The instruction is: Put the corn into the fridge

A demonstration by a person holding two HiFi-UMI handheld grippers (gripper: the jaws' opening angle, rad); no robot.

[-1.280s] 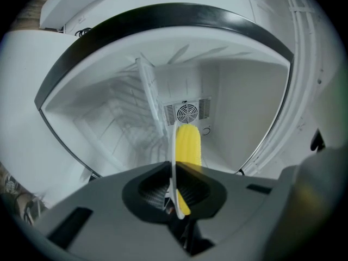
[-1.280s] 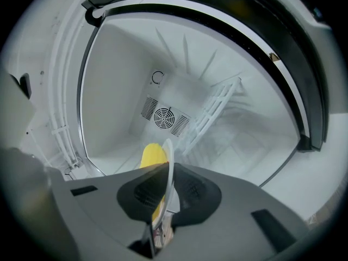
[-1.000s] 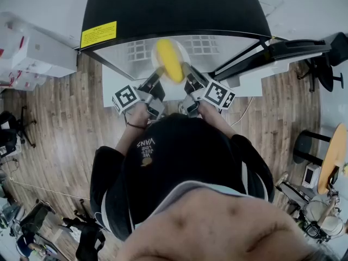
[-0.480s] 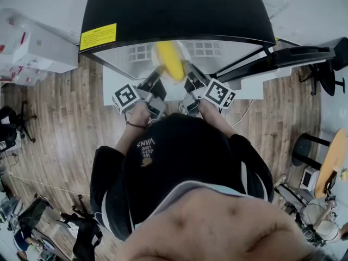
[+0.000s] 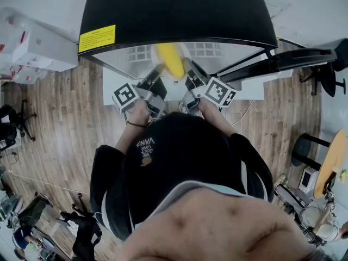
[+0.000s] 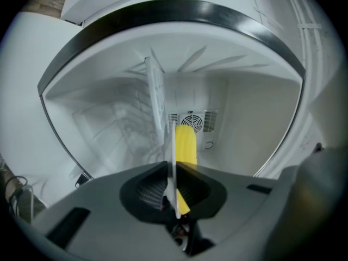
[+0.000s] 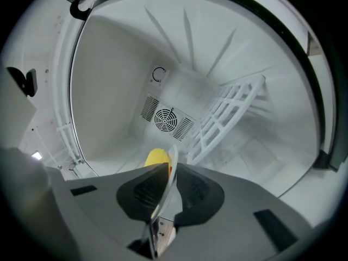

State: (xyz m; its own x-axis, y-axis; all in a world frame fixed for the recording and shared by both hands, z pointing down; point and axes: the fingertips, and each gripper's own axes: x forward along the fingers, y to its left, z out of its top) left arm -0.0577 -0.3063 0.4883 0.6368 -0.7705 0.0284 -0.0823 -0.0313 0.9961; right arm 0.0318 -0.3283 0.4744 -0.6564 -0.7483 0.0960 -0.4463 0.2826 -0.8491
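Left claw [image 5: 157, 70] and right claw [image 5: 189, 68] — its jaws just eased apart — pinch a thin white round plate [image 7: 165, 185], so a slip could spill the yellow corn cob [image 5: 171, 61] at 12 o'clock.

The yellow corn [image 5: 170, 60] lies, seemingly on a white plate [image 6: 173, 184], just inside the open, white-walled fridge [image 5: 174, 10].

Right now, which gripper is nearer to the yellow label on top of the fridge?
Left. The left gripper sits below and right of the yellow label; the right gripper, its jaws just opened slightly around the plate's edge, is farther right, beyond the corn.
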